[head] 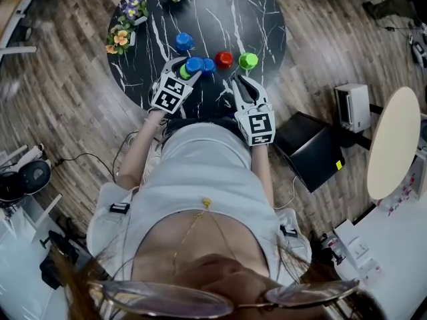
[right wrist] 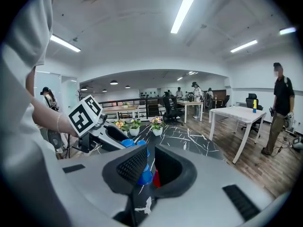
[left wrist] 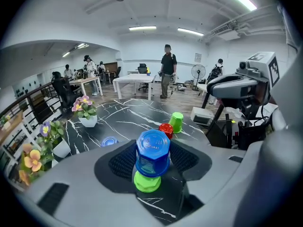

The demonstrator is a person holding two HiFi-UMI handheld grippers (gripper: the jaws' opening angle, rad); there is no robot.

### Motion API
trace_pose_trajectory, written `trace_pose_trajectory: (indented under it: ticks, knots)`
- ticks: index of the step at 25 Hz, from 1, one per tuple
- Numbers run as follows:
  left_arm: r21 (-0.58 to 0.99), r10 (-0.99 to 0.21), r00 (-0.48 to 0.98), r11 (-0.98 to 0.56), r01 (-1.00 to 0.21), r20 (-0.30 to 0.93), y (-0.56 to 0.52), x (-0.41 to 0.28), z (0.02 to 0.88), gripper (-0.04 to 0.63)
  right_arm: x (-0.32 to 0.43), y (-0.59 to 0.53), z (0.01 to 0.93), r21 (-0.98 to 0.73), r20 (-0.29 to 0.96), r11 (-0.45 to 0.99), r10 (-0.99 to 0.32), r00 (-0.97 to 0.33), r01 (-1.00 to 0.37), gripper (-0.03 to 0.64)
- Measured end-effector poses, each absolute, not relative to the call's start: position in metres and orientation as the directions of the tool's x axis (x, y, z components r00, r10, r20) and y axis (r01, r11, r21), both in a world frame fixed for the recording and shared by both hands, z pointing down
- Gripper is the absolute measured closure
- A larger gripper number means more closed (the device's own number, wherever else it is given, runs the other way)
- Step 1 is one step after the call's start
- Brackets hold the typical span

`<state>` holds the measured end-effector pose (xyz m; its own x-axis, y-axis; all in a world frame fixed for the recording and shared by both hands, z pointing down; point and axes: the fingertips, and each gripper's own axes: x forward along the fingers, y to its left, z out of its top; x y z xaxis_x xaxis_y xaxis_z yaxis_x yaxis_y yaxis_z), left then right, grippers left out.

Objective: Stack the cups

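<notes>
On the black marble table [head: 260, 19], my left gripper [head: 187, 69] is shut on an upside-down blue cup [left wrist: 152, 151]. That cup hangs right over an upside-down green cup [left wrist: 146, 182] and partly covers it. A second blue cup [head: 208, 65] stands just right of them, then a red cup [head: 224, 59] and another green cup [head: 248, 61]. A third blue cup [head: 184, 41] stands farther back. My right gripper [head: 241, 84] hovers near the table's front edge, shut with only a narrow slit and nothing held; through the slit show the second blue cup [right wrist: 144, 176] and the red cup [right wrist: 155, 178].
Three flower pots [head: 133, 9] line the table's back left edge. On the floor to the right are a black box [head: 310, 149], a white device [head: 352, 105] and a beige round table [head: 393, 142]. A person [left wrist: 166, 70] stands far behind.
</notes>
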<state>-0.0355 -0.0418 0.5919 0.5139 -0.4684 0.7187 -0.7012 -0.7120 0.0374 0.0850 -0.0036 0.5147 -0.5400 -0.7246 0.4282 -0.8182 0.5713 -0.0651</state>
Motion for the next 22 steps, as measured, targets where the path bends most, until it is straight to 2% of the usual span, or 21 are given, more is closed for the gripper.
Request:
trace_pose_trajectory:
  ticks: [17, 22]
  knots:
    - [0.017, -0.460, 0.505, -0.727, -0.686, 0.731, -0.040, -0.030, 0.602, 0.356, 0.093, -0.002, 0.517, -0.069, 0.438, 0.570, -0.720, -0.538, -0.819, 0.574]
    - [0.053, -0.442, 0.532, -0.732, -0.680, 0.722, -0.032, -0.028, 0.602, 0.325, 0.092, -0.004, 0.518, -0.069, 0.438, 0.581, -0.712, -0.548, -0.811, 0.574]
